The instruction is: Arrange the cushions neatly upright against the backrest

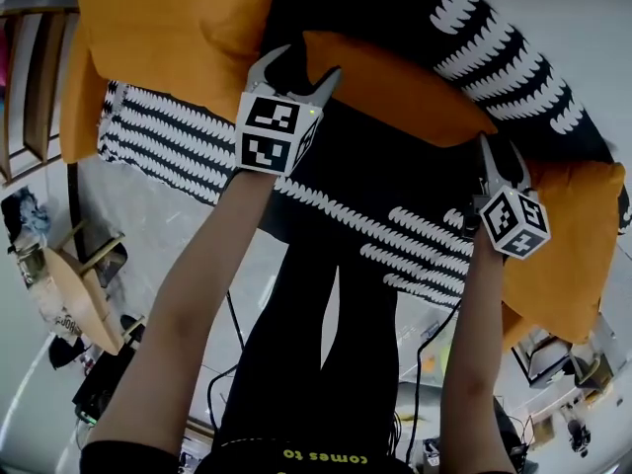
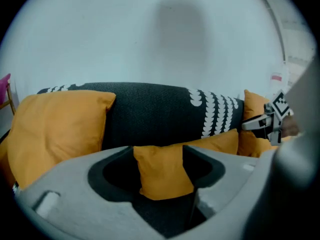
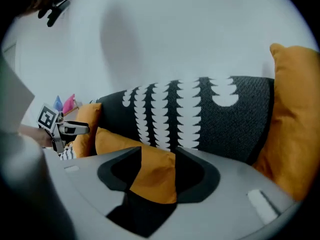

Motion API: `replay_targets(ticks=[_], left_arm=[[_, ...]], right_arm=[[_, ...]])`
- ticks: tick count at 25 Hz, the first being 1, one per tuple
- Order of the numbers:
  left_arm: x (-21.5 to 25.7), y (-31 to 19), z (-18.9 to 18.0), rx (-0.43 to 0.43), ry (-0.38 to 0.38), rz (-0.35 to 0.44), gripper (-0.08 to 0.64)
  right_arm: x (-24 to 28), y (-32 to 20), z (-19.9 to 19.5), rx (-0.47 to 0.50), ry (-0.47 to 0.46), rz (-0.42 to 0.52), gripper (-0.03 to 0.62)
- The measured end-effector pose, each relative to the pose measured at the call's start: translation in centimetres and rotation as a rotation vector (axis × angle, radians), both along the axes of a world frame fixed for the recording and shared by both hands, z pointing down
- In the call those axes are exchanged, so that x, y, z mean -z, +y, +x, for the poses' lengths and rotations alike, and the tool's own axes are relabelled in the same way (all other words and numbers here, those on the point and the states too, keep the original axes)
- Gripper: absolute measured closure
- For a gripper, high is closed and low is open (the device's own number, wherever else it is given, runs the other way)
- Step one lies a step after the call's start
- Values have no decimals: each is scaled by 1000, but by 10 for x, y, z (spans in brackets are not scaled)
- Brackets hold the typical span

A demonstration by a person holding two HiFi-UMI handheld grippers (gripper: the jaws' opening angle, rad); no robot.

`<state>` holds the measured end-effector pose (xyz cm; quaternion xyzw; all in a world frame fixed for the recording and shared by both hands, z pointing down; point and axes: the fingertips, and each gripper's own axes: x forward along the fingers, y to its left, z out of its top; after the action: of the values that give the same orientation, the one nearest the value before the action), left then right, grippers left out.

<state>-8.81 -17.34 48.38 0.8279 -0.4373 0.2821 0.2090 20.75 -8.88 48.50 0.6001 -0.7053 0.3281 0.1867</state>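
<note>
Head view: a black sofa with white pattern is noted. An end cushion, orange, is propped at each side. The middle cushion, orange, is laid low along the backrest. The left gripper and right gripper are found released, a cushion corner between each pair of parted jaws.

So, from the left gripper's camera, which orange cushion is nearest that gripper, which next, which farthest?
1. Middle cushion, its corner between the left gripper's open jaws.
2. Left cushion, against the backrest at the left.
3. Right cushion, at the far right end.
</note>
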Motion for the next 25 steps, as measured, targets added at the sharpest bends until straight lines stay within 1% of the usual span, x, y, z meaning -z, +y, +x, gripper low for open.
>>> replay_targets(ticks=[2,4,5,6,8,9,10,11,13,14,16,19,21,23,25], left_arm=[[12,6,-4,8,13,32,252],[31,8,3,8,30,74,252],[41,9,9,8,45,96,257],[52,13,17,7,60,120,301],[79,31,39,-2,81,179,391],[95,43,50,-10,89,215,446],[113,55,56,-17,100,254,506],[131,65,57,-20,113,290,554],[163,79,46,-14,134,335,560],[177,86,41,-7,138,342,560],[203,107,41,13,138,325,560],[242,145,61,28,148,302,560],[271,162,74,22,150,322,560],[299,174,85,5,154,357,560],[327,189,94,-19,156,388,560]], right_arm=[[18,-4,-9,19,8,61,385],[40,-10,-11,38,8,135,432],[51,-11,-11,49,5,170,465],[62,-8,-9,61,0,199,506],[86,6,-1,88,-12,247,568],[101,15,2,102,-17,268,581],[118,22,0,117,-21,287,581],[135,26,-7,134,-23,305,581],[172,29,-30,167,-22,334,581],[190,31,-40,180,-23,347,581],[226,42,-45,197,-34,374,581],[275,70,-34,205,-42,412,581],[307,82,-29,219,-26,458,581],[334,91,-30,255,-17,501,581],[358,105,-33,293,-22,523,581]])
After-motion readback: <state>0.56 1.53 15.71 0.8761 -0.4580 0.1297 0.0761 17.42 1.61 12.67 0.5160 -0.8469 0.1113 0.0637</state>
